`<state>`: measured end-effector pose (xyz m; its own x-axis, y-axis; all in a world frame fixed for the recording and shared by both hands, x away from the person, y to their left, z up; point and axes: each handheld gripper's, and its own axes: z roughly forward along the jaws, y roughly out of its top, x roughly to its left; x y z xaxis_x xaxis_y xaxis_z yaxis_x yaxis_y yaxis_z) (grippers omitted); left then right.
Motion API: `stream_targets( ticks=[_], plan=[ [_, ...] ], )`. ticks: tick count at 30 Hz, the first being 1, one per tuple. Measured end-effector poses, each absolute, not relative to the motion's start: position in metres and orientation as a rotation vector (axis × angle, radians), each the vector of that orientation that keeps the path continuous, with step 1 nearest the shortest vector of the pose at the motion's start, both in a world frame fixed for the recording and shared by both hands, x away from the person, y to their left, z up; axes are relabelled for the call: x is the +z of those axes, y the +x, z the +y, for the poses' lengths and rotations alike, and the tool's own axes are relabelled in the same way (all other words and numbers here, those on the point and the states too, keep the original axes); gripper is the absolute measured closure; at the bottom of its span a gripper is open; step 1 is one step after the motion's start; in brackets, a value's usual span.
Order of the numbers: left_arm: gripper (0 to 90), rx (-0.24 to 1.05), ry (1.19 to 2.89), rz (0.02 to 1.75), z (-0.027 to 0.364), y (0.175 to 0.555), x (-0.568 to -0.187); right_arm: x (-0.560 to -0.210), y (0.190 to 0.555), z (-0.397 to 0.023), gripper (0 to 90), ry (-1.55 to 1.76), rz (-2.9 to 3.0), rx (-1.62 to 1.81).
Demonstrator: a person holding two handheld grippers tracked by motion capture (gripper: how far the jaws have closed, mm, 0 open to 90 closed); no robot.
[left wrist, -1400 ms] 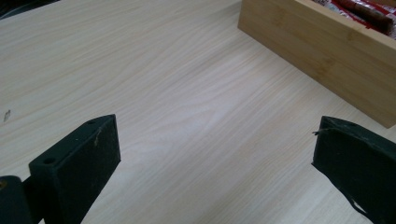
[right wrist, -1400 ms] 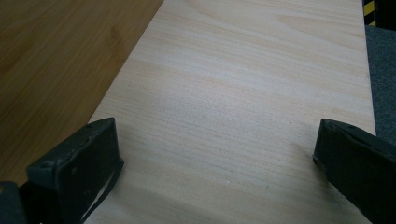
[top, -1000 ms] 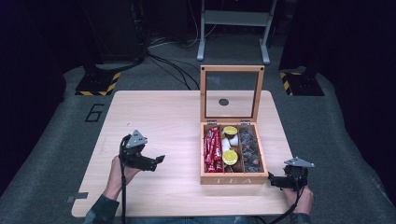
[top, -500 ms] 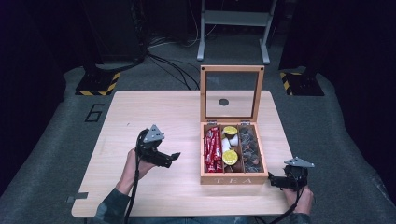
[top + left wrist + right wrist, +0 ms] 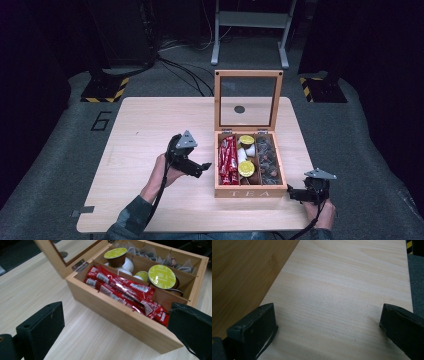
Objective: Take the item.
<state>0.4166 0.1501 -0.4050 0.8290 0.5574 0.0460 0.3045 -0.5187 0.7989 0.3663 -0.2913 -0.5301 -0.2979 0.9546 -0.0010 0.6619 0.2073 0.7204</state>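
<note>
Landmark: we take the wooden tea box (image 5: 250, 187) on the desk (image 5: 150, 125) as our reference; its glass lid (image 5: 248, 100) stands upright at the far side.

Left tongs: we see the left tongs (image 5: 199, 167) just beside the box's left wall, near but not touching it, held above the desk in the person's left hand (image 5: 167, 170). In the left gripper view the jaws stand wide apart with nothing between them, so we call them released.

Red sachets: the red sachets (image 5: 127, 293) lie in the box's left compartment, the one nearest the left tongs, stacked lengthwise and reaching almost from end to end.

Capsules: we find green-topped capsules (image 5: 162, 277) and white ones in the middle compartment, beyond the sachets.

Tea bags: clear-wrapped tea bags (image 5: 150, 252) sit in the right compartment, farthest from the left tongs.

Right tongs: the right tongs (image 5: 295, 194) rest low at the box's near right corner, pointing towards it. In the right gripper view their jaws are spread over bare desk with the box's wall at the left, so we call them released too, grasping nothing.
</note>
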Motion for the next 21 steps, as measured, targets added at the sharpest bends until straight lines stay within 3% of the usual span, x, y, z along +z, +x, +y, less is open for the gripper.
stream_targets(
  ticks=[21],
  plan=[
    [0.0, 0.301, 2.227, 0.502, 0.078, 0.426, -0.419, -0.530, 0.366, -0.291, 0.5, 1.493, 2.039, 0.868]
  ],
)
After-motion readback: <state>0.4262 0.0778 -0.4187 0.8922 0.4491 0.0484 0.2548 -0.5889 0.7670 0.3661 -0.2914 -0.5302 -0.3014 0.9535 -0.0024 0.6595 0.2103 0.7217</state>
